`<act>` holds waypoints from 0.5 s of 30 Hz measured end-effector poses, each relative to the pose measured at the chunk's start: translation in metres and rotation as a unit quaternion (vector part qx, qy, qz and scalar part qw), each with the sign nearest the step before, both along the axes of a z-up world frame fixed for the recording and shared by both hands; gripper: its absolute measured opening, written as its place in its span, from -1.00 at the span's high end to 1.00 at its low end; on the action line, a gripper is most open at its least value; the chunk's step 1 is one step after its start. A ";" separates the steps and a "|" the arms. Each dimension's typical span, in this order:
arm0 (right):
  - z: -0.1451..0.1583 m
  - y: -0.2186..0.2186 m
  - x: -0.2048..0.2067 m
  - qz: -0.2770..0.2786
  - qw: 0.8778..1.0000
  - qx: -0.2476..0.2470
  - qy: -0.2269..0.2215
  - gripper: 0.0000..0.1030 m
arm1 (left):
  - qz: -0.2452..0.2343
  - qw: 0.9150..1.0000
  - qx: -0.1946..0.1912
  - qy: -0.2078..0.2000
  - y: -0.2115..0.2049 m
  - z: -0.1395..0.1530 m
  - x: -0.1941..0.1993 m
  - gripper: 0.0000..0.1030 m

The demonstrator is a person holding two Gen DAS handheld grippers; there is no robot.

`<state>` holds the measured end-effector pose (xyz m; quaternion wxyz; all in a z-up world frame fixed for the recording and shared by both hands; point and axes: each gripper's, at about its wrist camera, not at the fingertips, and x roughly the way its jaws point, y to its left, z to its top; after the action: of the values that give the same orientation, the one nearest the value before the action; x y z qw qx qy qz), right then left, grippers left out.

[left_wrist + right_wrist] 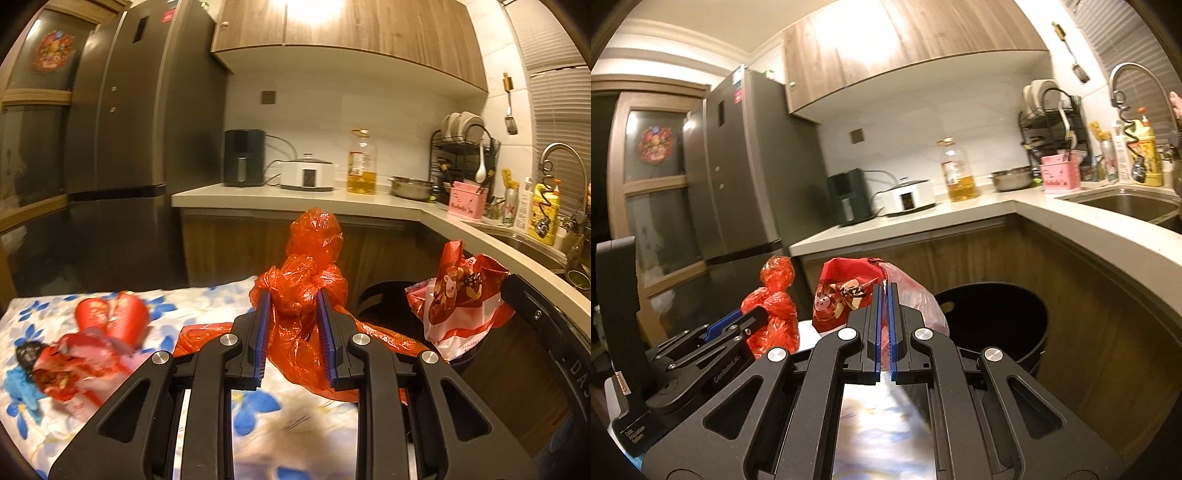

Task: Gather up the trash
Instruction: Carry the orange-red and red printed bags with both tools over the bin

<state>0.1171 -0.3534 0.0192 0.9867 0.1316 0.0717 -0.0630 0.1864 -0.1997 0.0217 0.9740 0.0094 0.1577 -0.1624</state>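
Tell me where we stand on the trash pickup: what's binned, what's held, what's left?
Nothing can be confirmed as binned; the black bin's inside is dark. In hand: the left tongs grip the crumpled red plastic bag, and the right tongs are clamped on the printed snack bag near the bin. Left: the red wrappers and scraps on the floral tablecloth.

The red bag [303,295] is thin, crinkled, glossy plastic. The printed bag [916,295] is smoother plastic film. The cloth [207,306] is floral and matt. The bin [997,325] is matt black; the cabinets [960,251] are wood-grain.
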 end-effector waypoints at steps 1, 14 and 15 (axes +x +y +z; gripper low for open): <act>0.000 -0.006 0.001 -0.008 1.000 0.002 0.000 0.94 | -0.002 1.000 -0.002 -0.001 -0.005 0.000 0.001 0.53; -0.007 -0.071 0.019 -0.071 0.997 0.030 0.003 0.94 | -0.069 0.997 -0.020 -0.009 -0.078 -0.003 0.032 0.52; -0.008 -0.075 0.021 -0.074 0.997 0.032 0.003 0.94 | -0.073 0.997 -0.020 -0.010 -0.082 -0.004 0.033 0.52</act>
<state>0.1384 -0.4279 0.0109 0.9744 0.1677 0.0664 -0.1342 0.2195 -0.2814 0.0177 0.9612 0.0026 0.1436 -0.2357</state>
